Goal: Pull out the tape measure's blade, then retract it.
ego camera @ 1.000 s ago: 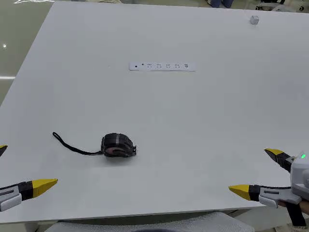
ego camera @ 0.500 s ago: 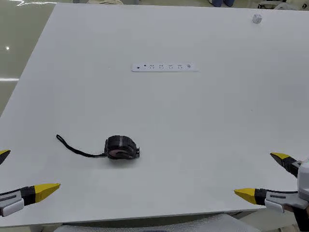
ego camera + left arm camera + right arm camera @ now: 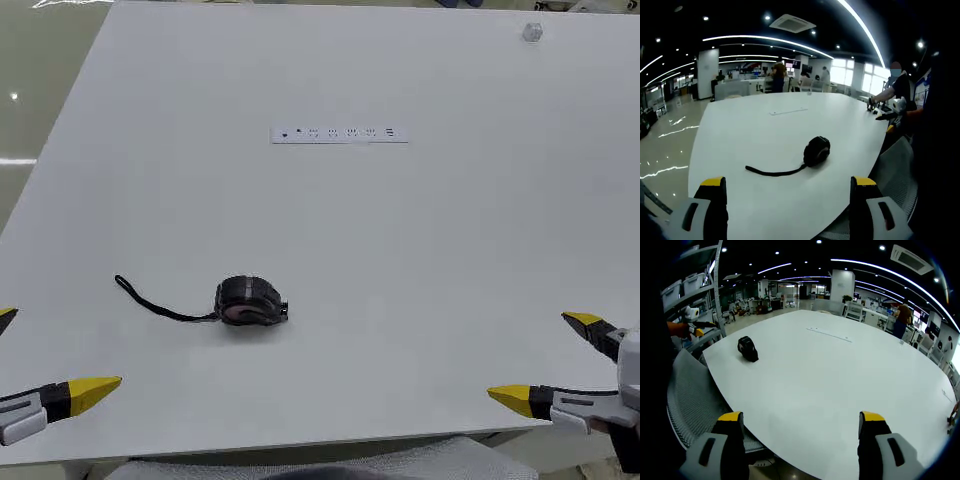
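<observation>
A black tape measure [image 3: 249, 301] lies on the white table [image 3: 420, 230], its black wrist strap [image 3: 150, 300] trailing to the left. From the left gripper view the tape measure [image 3: 817, 150] sits ahead with the strap [image 3: 772, 172] nearer the jaws; from the right gripper view the tape measure [image 3: 747, 348] is far off to the left. My left gripper [image 3: 40, 365] stands open at the table's near left corner, well short of the tape measure. My right gripper [image 3: 560, 365] is open at the near right edge, empty. The blade is inside the case.
A white power strip [image 3: 338, 134] lies flat across the middle of the table. A small pale object [image 3: 532, 32] sits at the far right corner. A grey mesh chair back [image 3: 690, 400] is just below the table's near edge. People stand far off behind other desks.
The head camera shifted slightly, so the whole scene moved a little in the frame. Both grippers stay open near the front edge, and the tape measure lies where it was.
</observation>
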{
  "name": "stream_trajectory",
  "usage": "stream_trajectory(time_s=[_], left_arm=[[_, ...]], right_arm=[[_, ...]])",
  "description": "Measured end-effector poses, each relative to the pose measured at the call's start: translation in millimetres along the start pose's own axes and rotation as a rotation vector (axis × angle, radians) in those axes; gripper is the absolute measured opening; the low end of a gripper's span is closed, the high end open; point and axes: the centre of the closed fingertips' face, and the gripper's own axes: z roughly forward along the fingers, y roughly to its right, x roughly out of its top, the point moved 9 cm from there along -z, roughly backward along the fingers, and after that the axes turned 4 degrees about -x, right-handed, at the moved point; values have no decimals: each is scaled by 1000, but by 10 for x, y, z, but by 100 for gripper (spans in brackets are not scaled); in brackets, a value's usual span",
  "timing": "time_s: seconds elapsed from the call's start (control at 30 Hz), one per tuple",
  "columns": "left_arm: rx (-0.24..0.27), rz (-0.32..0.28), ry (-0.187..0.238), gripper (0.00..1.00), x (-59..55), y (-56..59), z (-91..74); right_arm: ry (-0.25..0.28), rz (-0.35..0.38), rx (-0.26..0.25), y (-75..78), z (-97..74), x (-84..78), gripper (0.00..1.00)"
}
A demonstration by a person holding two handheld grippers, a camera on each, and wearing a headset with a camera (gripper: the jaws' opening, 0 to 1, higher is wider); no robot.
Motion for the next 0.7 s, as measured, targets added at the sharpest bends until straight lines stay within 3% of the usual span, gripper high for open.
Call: stream_trajectory(time_s=[0.4,0.7], left_arm=[[-9,23,-18,99,18,49,9],[-44,77,-30,97,184,40,119]], right_arm=[[0,-3,11,5,23,-38,97],[0,-19,24,2,54,1,96]])
